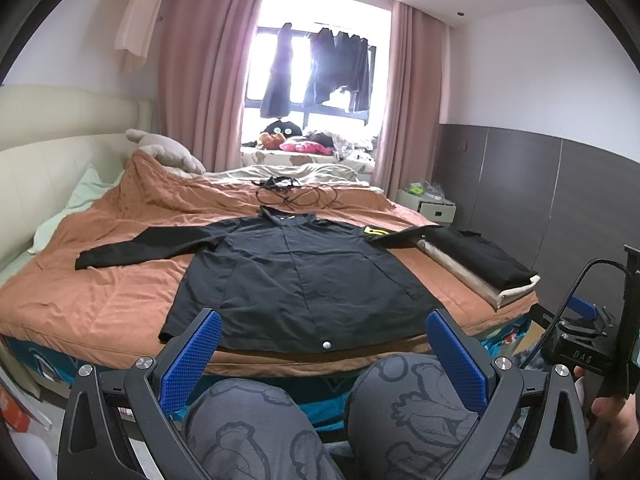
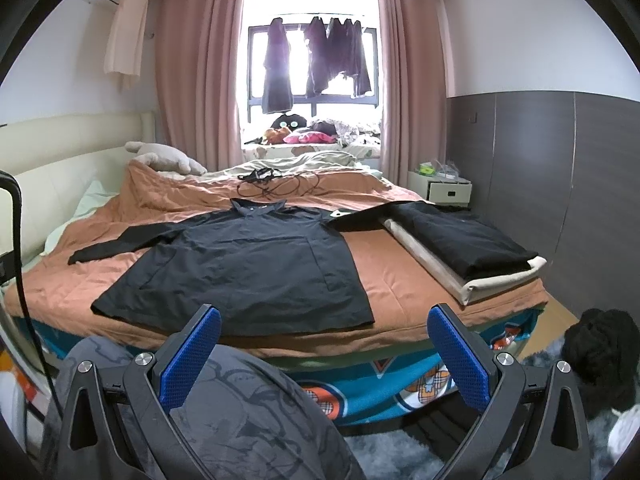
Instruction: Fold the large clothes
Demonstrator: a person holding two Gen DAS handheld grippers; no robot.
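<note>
Both the left hand-held gripper (image 1: 324,338) and right hand-held gripper (image 2: 324,332) hang wide open and empty, black jacket (image 1: 296,276) spread flat on the bed (image 1: 100,304).

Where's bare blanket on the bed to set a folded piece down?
Free: orange blanket between the spread black jacket and the folded stack at the right edge; also the near-left corner below the jacket's left sleeve. Crowded: tangled cables behind the collar, plush toy by the headboard.
</note>
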